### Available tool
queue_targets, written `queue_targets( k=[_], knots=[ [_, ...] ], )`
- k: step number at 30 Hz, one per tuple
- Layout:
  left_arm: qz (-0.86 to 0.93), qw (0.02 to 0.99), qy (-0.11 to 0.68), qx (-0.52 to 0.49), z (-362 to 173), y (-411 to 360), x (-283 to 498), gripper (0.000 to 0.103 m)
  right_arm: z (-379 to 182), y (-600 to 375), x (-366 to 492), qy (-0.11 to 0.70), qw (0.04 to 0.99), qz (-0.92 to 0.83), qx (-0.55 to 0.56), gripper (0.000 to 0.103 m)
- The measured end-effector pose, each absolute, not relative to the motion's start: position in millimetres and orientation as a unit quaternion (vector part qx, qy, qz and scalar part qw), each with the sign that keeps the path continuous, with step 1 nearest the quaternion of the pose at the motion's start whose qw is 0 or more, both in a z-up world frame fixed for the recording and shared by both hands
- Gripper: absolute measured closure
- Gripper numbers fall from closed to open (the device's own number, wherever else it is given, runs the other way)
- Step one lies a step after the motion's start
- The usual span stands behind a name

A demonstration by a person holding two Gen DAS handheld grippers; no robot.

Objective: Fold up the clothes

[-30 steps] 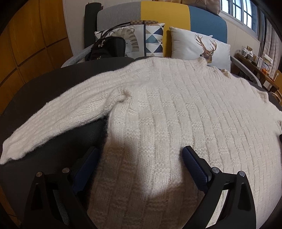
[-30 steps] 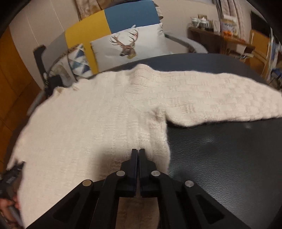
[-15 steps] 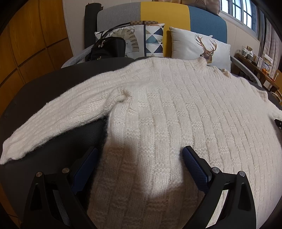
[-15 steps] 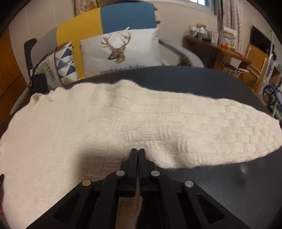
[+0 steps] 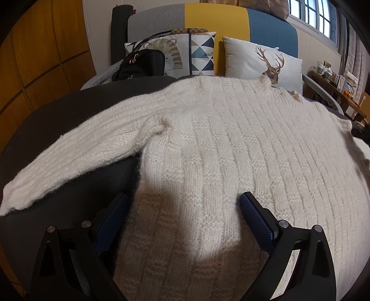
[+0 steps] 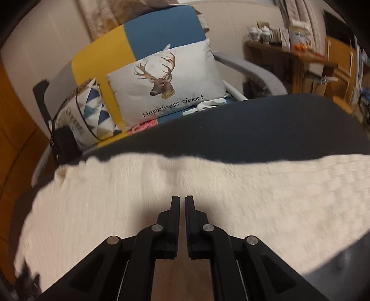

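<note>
A cream knitted sweater (image 5: 231, 150) lies spread flat on a dark round table (image 5: 57, 111), with one sleeve stretched toward the left. My left gripper (image 5: 182, 208) stands open above the sweater's lower body, its blue-padded fingers (image 5: 254, 217) wide apart and holding nothing. In the right wrist view the sweater (image 6: 254, 196) runs across the picture, blurred by motion. My right gripper (image 6: 182, 201) hovers over it, shut to a hairline slit with no fabric pinched between the fingers. The dark table (image 6: 254, 129) shows beyond the knit.
Behind the table stands a grey, yellow and blue sofa (image 5: 215, 20) with a deer cushion (image 6: 166, 85), a triangle-pattern cushion (image 5: 201, 53) and a black handbag (image 5: 143, 62). Wooden panels (image 5: 46, 58) are on the left, and a cluttered wooden shelf (image 6: 289, 46) on the right.
The right gripper has travelled across the sweater from its side edge by the armpit to over the sleeve and shoulder, staying shut. The left gripper and the sweater have not moved.
</note>
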State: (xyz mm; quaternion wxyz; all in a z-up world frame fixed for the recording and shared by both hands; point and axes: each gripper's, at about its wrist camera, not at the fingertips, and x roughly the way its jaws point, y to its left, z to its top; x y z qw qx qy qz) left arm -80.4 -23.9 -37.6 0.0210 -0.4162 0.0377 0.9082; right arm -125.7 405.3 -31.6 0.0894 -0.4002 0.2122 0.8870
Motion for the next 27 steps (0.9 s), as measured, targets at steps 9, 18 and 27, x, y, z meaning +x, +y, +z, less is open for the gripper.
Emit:
queue_targets(
  k=[9, 18, 27],
  knots=[
    [0.908, 0.028, 0.026, -0.417, -39, -27, -82, 0.005, -56, 406, -169, 0.159, 0.110, 0.888, -0.418, 0.101],
    [0.907, 0.031, 0.018, -0.419, -40, -28, -82, 0.005, -29, 436, -113, 0.213, 0.110, 0.894, -0.378, 0.090],
    [0.908, 0.023, 0.032, -0.417, -38, -24, -81, 0.004, -56, 491, -71, 0.188, 0.172, 0.873, -0.416, 0.094]
  ],
)
